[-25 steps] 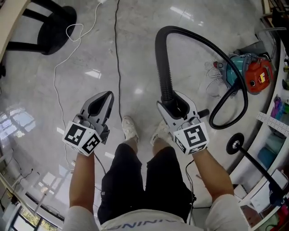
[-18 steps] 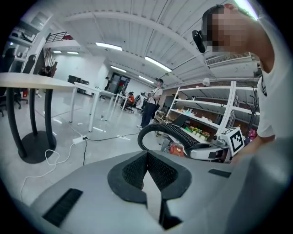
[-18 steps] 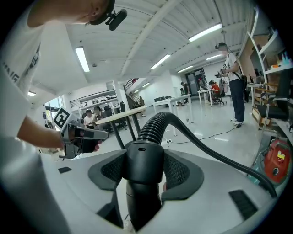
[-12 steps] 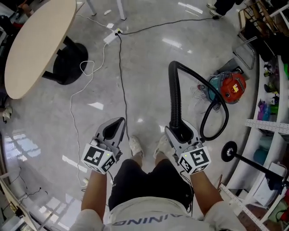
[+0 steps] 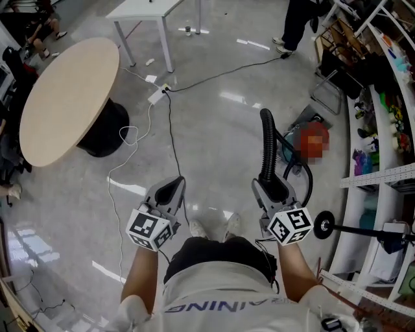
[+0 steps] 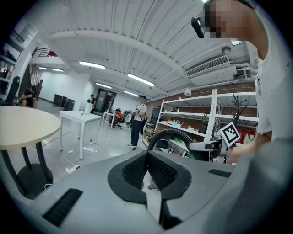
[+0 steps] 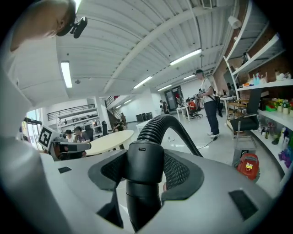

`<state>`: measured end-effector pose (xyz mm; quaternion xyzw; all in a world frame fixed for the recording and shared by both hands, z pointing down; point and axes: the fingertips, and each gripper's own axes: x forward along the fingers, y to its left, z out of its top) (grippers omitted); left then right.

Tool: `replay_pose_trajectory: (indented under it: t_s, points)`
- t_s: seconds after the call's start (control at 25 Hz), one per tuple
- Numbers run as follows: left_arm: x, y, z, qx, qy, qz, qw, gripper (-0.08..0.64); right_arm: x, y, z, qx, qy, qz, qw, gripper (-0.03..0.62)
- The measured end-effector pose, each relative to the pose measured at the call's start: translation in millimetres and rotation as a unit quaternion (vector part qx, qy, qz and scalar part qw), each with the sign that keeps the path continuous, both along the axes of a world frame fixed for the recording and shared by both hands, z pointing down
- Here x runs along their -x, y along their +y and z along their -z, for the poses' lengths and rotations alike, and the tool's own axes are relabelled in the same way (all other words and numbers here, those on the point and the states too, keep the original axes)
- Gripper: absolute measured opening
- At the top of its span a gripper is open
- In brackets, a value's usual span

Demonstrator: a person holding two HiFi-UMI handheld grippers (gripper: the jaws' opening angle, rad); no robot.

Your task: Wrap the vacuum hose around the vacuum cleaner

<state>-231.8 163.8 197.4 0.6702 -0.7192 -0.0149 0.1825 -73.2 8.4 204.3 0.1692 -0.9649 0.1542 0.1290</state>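
While the right gripper [image 5: 272,189] clamps the smooth black end of the hose [image 5: 266,139] between wide-set jaws, the hose runs on toward 12 o'clock and arcs back down to the vacuum [image 7: 247,164], on the floor at about 1 o'clock and nearer this gripper than the other. Hose: black, ribbed, stiffly arched, long axis in line with the jaws. Left gripper [image 5: 170,190]: jaws together, empty, at 9 o'clock.

tools x2 [image 5: 176,183] [image 5: 268,187] | hose x1 [image 5: 266,142] | vac x1 [image 7: 247,165] | tables x2 [image 5: 68,97] [image 5: 139,9] | shoes x2 [image 5: 198,228] [image 5: 232,224]
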Motion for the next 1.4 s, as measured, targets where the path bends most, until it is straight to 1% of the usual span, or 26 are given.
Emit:
replay_pose_trajectory:
  t_s: [0.12,0.24,0.36,0.52,0.72,0.96,1.12,1.28,1.4]
  points:
    - [-9.1,-10.0,16.4,-0.011,-0.005,-0.031,0.9995,0.017,-18.8,-8.5,24.5,-0.007,-0.019,-0.037,0.999,0.249]
    - [-17.3,-31.1,23.9,-0.023,-0.003,-0.071,0.9972,0.017,-41.2,-19.1,45.3,-0.01,-0.044,-0.083,0.996,0.249]
    - [-36.9,-49.5,22.7,-0.027,0.007,-0.107,0.9938,0.017,-78.0,-27.6,62.5,-0.009,-0.063,-0.129,0.99,0.249]
    - [-67.4,-91.7,36.1,-0.041,-0.003,-0.167,0.9851,0.017,-132.3,-44.1,87.8,-0.029,-0.081,-0.193,0.977,0.249]
    - [-126.6,-139.8,51.5,-0.045,-0.006,-0.22,0.9744,0.017,-216.7,-68.4,111.5,-0.026,-0.117,-0.258,0.959,0.247]
    - [-191.7,-195.6,60.1,-0.047,-0.005,-0.258,0.965,0.017,-303.6,-103.5,130.4,-0.024,-0.16,-0.309,0.937,0.248]
    - [-247.1,-235.0,60.7,-0.04,-0.008,-0.282,0.9584,0.017,-363.0,-131.0,133.8,-0.024,-0.169,-0.334,0.927,0.249]
    - [-296.9,-274.8,64.7,-0.045,-0.008,-0.301,0.9525,0.017,-417.8,-160.0,140.4,-0.029,-0.183,-0.357,0.916,0.249]
    - [-332.6,-300.0,61.9,-0.045,-0.012,-0.318,0.947,0.017,-455.7,-172.4,141.9,-0.036,-0.183,-0.371,0.91,0.249]
